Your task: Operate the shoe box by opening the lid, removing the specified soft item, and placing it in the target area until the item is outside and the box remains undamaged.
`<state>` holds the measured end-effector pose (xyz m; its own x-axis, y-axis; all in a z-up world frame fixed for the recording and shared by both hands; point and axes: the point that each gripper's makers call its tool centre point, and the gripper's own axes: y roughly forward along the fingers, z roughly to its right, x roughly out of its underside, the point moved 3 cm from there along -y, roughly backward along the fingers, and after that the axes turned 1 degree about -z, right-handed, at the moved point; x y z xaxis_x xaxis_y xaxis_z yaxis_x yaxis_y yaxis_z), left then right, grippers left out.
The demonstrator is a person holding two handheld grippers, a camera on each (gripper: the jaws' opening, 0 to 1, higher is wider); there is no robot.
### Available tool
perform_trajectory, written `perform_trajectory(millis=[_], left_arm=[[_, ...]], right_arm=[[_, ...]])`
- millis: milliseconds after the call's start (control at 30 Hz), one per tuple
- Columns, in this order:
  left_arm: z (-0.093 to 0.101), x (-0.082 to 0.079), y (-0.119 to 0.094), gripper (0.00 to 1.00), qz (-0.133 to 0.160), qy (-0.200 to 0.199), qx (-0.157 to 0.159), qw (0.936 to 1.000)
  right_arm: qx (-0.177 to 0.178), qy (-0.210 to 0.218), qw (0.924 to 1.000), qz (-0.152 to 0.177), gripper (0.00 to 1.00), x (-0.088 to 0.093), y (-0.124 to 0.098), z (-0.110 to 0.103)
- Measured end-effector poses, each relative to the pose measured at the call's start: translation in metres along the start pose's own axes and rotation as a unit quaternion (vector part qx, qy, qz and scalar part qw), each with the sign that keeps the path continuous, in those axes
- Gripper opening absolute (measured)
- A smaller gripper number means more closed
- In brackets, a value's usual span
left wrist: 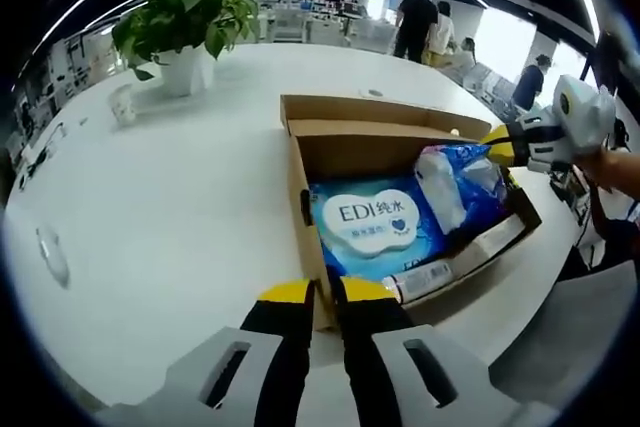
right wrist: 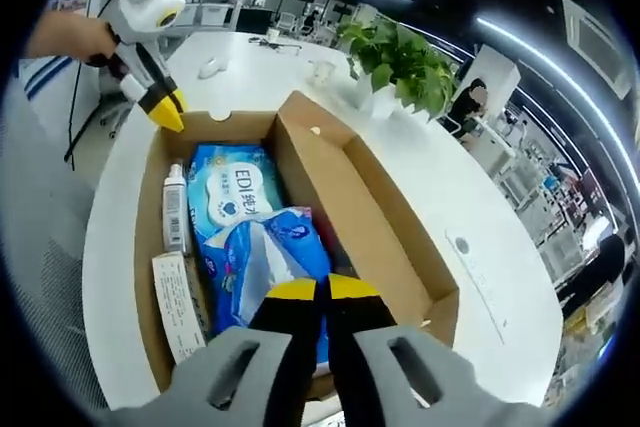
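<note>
Left gripper view first: the left gripper (left wrist: 328,292) has its yellow-tipped jaws closed down on the near wall of the shoe box (left wrist: 300,172), pinching the cardboard edge so the box stays put on the white table (left wrist: 170,217). The lid is already folded back. Inside lie a blue wipes pack (left wrist: 372,225) flat on the bottom, a crinkly blue soft pack (left wrist: 455,187) riding up at the far side, and a small tube (left wrist: 425,275) along the wall. The right gripper (left wrist: 497,145) comes in from the right edge, tips touching the top of that soft pack, held roughly level by a hand.

My worry here: if the left pinch twists or pulls while the other side lifts, that thin wall could crease or tear. The box might also skid on the slick table.

Right gripper view: the right gripper (right wrist: 321,292) looks down into the box with its jaws nearly together, apparently nipping the plastic of the soft pack (right wrist: 265,257). Can't tell how much material it actually has. A shallow grab on slippery film could slip out mid-lift, or drag the wipes pack (right wrist: 232,197) and tube (right wrist: 175,209) along. The left gripper (right wrist: 165,112) sits at the far end of the box, angled down from a hand at upper left. A potted plant (right wrist: 400,62) stands well clear
</note>
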<state>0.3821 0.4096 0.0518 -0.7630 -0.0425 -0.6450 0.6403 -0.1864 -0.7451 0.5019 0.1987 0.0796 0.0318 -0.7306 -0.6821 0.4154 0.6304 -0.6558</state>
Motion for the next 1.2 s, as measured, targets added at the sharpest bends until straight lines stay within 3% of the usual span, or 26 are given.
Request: perform_trajectory(millis=[700,1200], left_arm=[[0.002,0.001,-0.007,0.08,0.003,0.014,-0.005,0.9999],[0.004,-0.008,-0.026,0.12,0.030,0.017,-0.007,0.9994]], right_arm=[[0.022,-0.002,0.9982,0.055,0.00,-0.039,-0.039,0.008],[0.030,-0.007,0.9967,0.075,0.00,-0.059,-0.072,0.014]])
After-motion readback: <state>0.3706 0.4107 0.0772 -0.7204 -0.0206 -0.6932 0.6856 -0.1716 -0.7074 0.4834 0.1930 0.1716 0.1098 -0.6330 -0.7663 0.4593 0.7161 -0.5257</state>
